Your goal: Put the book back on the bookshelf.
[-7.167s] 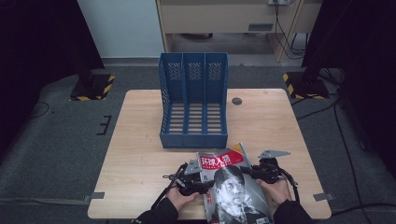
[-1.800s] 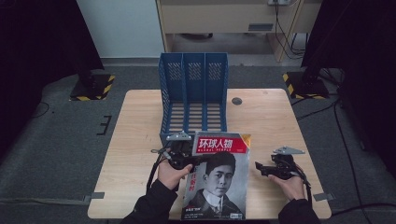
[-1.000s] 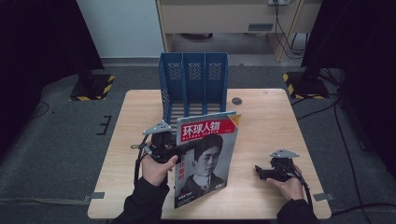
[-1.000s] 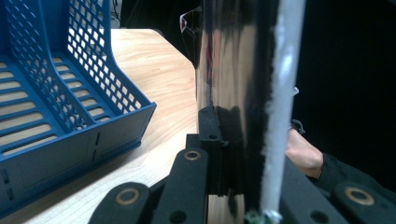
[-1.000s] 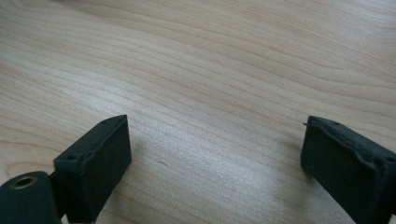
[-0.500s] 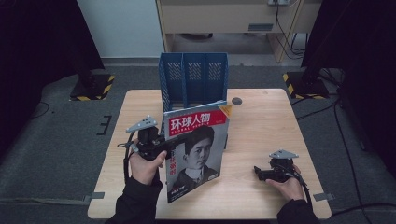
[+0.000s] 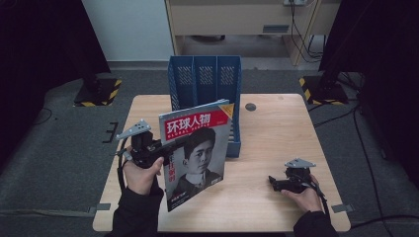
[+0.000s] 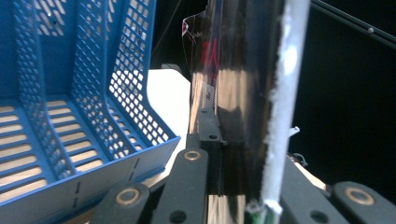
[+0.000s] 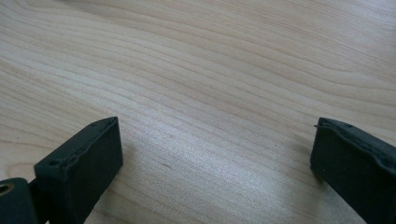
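The magazine stands nearly upright above the near left part of the table, its cover turned toward the person: a red title band with white characters runs across the top, and below it is a dark portrait. Its top leans slightly to the right, its lower corner hangs close to the tabletop near the front edge, and its upper right corner overlaps the front of the blue file rack. The left gripper grips the magazine at its left edge, about a third of the way down, jaws clamped tight on the pages; the left gripper view shows the glossy magazine edge-on, pinched between the two black jaws, with its pale page edge running up the right side. In that same view the blue rack sits just to the left, its perforated dividers and slatted floor close by. The rack has three compartments, open toward the person, and stands at the middle of the table's far half. A small dark round object lies on the wood to the right of the rack. The right gripper rests low at the near right of the table, well apart from the magazine, and the right gripper view shows its jaws spread wide with bare wood between them.
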`<act>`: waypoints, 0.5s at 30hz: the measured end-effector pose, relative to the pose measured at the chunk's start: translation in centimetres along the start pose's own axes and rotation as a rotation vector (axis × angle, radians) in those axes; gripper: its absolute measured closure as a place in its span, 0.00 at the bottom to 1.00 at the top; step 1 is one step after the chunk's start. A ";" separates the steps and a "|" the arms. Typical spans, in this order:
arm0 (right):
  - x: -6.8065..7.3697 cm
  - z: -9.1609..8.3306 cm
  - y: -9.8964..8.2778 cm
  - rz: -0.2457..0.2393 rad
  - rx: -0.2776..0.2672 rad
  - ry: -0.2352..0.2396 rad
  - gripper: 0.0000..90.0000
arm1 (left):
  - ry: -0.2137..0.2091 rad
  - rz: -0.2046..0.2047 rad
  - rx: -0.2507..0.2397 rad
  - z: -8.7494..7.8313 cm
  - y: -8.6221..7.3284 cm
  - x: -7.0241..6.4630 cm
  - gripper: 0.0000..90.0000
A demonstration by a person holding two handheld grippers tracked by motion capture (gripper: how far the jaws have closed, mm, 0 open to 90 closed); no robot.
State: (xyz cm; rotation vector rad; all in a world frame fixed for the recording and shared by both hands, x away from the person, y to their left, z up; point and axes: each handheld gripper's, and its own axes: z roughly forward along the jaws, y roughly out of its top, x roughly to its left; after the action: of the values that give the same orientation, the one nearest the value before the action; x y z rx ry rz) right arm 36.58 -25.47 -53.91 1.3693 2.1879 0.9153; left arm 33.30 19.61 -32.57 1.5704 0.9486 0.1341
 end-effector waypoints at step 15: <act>0.0 0.0 0.0 0.000 0.000 -0.001 0.03 | 0.106 0.022 -0.024 -3.2 2.3 1.3 0.96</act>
State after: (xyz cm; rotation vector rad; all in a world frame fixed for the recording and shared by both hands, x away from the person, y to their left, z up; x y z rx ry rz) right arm 36.58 -25.44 -53.92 1.3695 2.1866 0.9143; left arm 33.42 23.10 -30.30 1.5638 1.0084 0.2452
